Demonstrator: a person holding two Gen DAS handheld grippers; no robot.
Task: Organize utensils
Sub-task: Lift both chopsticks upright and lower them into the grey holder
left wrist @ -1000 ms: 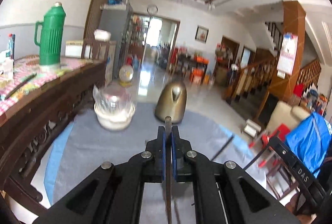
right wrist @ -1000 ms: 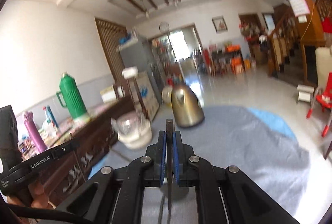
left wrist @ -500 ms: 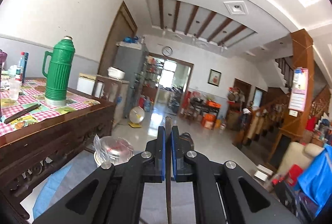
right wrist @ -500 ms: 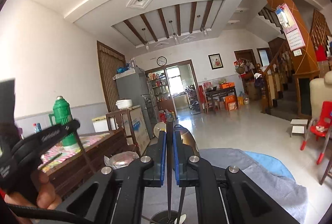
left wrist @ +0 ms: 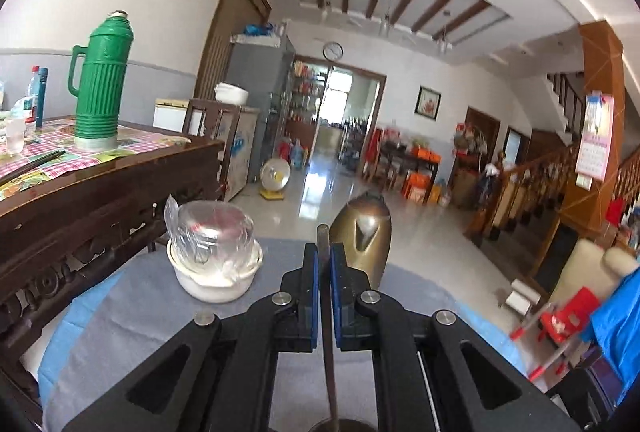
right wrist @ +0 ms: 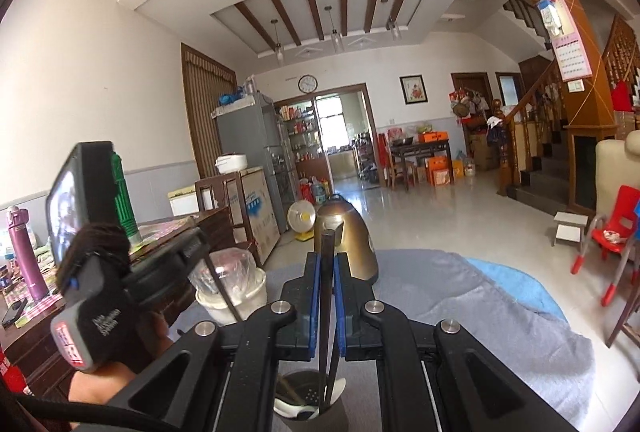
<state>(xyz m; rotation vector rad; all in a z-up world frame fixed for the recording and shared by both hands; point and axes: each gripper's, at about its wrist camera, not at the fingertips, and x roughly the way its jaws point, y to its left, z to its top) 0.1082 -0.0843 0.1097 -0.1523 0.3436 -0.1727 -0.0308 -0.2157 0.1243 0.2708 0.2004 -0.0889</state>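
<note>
My left gripper [left wrist: 324, 252] is shut on a thin dark stick [left wrist: 325, 296] that stands upright between the blue pads, its square top poking above them. The lower end runs down to a dark round rim at the bottom edge of the left wrist view. My right gripper [right wrist: 327, 260] is shut on a similar dark stick [right wrist: 327, 244], whose lower end reaches into a metal utensil holder [right wrist: 294, 386] directly below. A white spoon [right wrist: 292, 410] lies at the holder's rim. In the right wrist view the left gripper [right wrist: 196, 252] is at the left, held by a hand, with its stick [right wrist: 224, 292] hanging from it.
A gold kettle [left wrist: 362, 236] and a white bowl [left wrist: 216, 280] holding a plastic-wrapped glass stand at the back of the grey cloth [left wrist: 132, 324]. A carved wooden table [left wrist: 104, 188] with a green thermos [left wrist: 100, 80] is close on the left. A red chair [right wrist: 612, 232] stands at right.
Both views tipped up toward the ceiling and have come back down. The left gripper has moved closer to the right one. The holder now shows under the right gripper.
</note>
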